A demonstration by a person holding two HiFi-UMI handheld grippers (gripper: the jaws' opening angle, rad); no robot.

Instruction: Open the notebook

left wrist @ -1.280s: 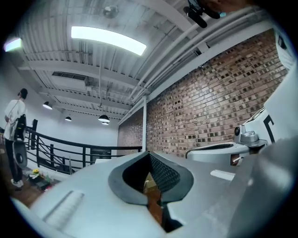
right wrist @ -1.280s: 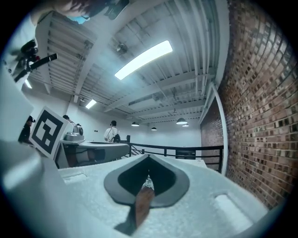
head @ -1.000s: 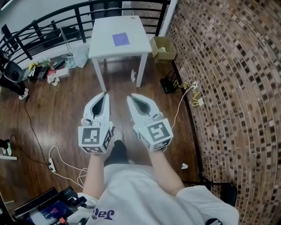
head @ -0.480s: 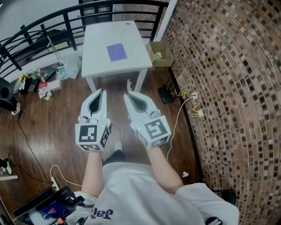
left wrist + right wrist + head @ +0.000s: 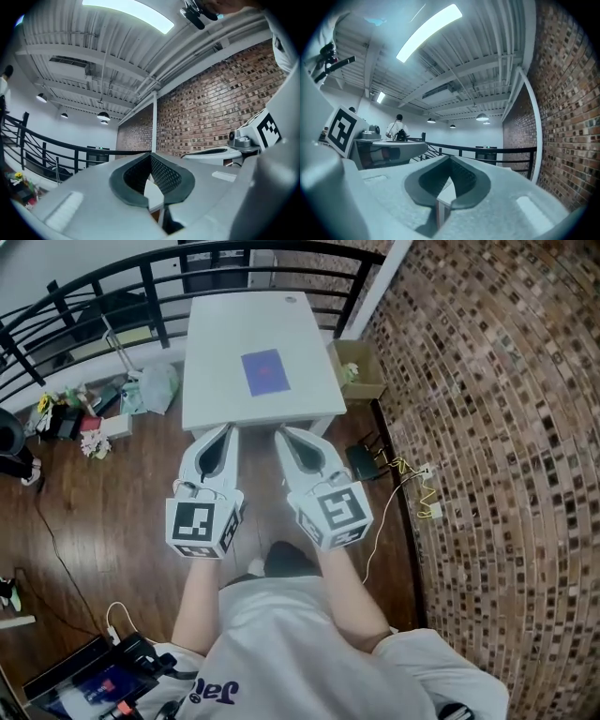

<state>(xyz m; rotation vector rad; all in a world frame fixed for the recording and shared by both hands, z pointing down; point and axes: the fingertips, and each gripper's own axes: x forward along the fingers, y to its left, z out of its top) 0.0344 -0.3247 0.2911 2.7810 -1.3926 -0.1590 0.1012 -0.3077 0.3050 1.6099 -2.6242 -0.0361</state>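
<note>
Head view: left gripper (image 5: 229, 429) and right gripper (image 5: 282, 433) clenched, empty, level, side by side near table (image 5: 214, 352)

1. Head view, upper centre: part of the near edge of the table (image 5: 211, 381) covered by the tips of the left gripper (image 5: 226, 432) and the right gripper (image 5: 284, 435).
2. On the table top: notebook (image 5: 264, 371), only a purple square, cover detail too small to tell.
3. Right of the table: cardboard box (image 5: 361, 381), contents too small to name.
4. Left middle: floor clutter (image 5: 89, 413), too small to sort out.
5. Lower left corner: dark case (image 5: 84, 681), cut by the bottom edge.
6. Centre: shoe (image 5: 291, 559), mostly hidden under forearms and shirt.
7. Left gripper view: table reduced to a white sliver behind the jaws.
8. Right gripper view, left middle: distant person (image 5: 396, 127), too small for detail.
</note>
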